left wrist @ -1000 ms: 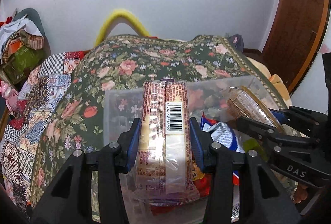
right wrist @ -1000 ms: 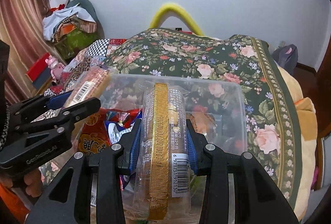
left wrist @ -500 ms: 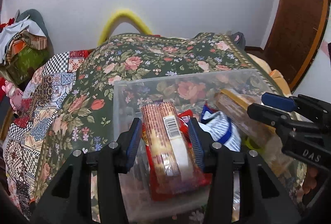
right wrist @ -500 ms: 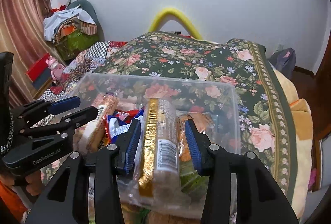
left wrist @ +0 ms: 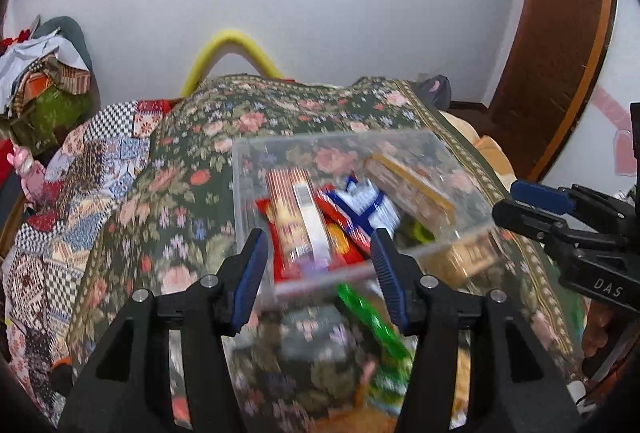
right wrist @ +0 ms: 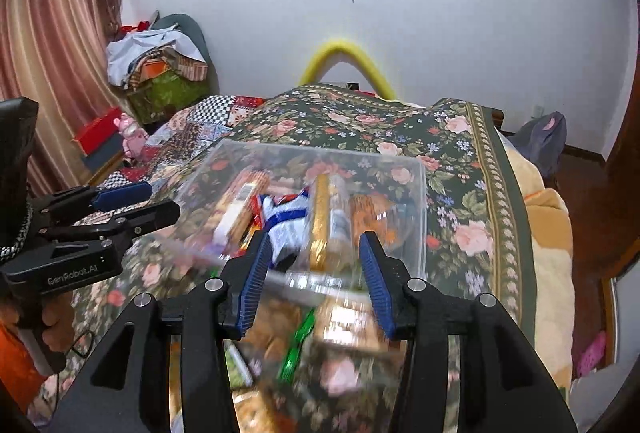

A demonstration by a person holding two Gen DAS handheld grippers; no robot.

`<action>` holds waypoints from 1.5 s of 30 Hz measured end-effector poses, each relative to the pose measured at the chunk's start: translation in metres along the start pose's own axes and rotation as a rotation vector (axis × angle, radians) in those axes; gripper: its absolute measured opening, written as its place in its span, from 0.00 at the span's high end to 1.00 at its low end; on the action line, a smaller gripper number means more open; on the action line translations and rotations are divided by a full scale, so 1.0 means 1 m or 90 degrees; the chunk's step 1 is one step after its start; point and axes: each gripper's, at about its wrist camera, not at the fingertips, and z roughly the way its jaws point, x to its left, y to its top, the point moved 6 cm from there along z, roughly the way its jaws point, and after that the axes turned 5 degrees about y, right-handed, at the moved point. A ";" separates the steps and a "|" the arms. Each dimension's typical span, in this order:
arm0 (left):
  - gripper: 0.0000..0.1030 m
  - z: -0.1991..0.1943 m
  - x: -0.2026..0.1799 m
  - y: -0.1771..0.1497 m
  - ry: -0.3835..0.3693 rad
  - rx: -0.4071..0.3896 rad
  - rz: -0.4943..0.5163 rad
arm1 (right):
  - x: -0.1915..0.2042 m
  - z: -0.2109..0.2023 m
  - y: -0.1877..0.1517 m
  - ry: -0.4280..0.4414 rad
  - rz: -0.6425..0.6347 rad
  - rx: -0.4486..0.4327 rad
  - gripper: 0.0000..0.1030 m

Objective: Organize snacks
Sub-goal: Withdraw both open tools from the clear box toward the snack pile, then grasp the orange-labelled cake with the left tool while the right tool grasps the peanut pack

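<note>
Both biscuit packs had dropped free since a moment earlier. One striped pack (left wrist: 298, 221) and one gold-edged pack (left wrist: 408, 187) lay inside the single clear bin (left wrist: 320, 143) on the floral bedspread (left wrist: 280, 109), among about three other wrappers; blur hid the exact count. The left gripper (left wrist: 318, 279) and right gripper (right wrist: 316, 283) hung wide open, pulled back, touching nothing.
</note>
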 end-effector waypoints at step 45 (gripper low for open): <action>0.43 0.005 -0.014 -0.156 -0.045 0.157 -0.004 | 0.030 0.019 -0.140 0.033 -0.012 0.162 0.59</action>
